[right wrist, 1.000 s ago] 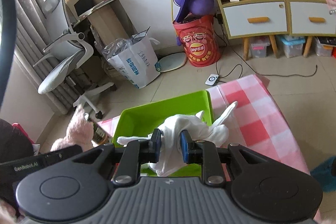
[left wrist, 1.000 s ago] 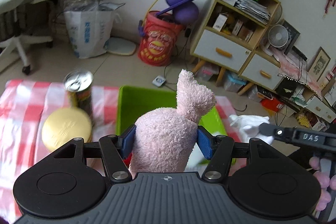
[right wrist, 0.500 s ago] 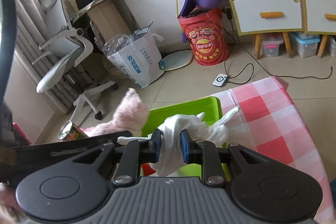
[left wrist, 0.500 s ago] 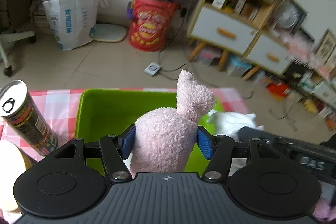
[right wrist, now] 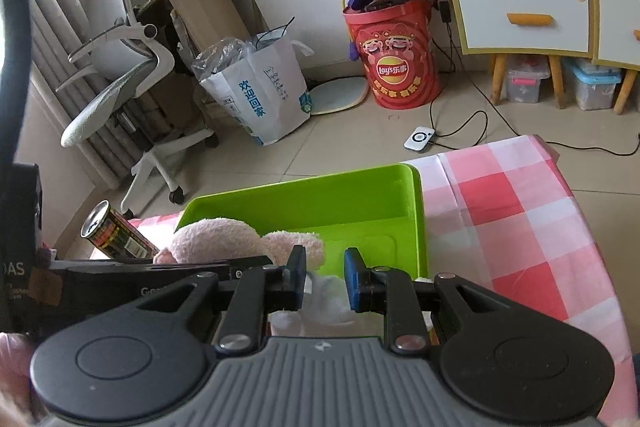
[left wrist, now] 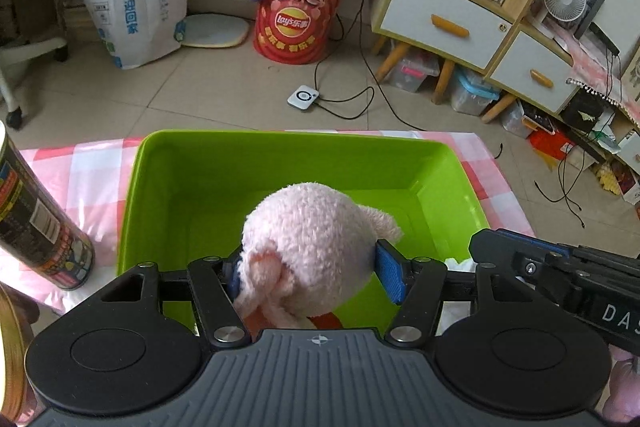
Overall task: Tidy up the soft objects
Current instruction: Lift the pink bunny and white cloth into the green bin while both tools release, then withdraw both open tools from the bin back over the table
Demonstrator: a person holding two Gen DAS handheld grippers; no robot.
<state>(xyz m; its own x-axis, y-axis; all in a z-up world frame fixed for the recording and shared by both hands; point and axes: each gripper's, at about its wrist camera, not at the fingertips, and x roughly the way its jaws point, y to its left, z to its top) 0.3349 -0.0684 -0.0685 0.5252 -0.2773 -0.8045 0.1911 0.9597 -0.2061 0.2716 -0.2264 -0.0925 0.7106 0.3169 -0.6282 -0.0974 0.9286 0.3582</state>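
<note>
My left gripper (left wrist: 310,273) is shut on a pink plush toy (left wrist: 308,247) and holds it over the near part of the green bin (left wrist: 280,147). The toy has tipped forward, its head toward me. In the right wrist view the pink plush toy (right wrist: 224,237) shows at the bin's (right wrist: 360,183) near left. My right gripper (right wrist: 325,277) is open; the white cloth (right wrist: 324,301) lies loose below its fingers at the bin's near edge. The cloth (left wrist: 460,263) peeks out in the left view beside the right gripper's body.
A tall drink can (left wrist: 36,223) stands left of the bin on the pink checked tablecloth (right wrist: 520,227). A gold round tin (left wrist: 10,351) sits at the near left edge. The table's far edge drops to the floor, with a red bucket (left wrist: 296,7) and shelves beyond.
My left gripper moved right and forward over the bin, and the plush tipped down. My right gripper opened and let go of the white cloth, which dropped.
</note>
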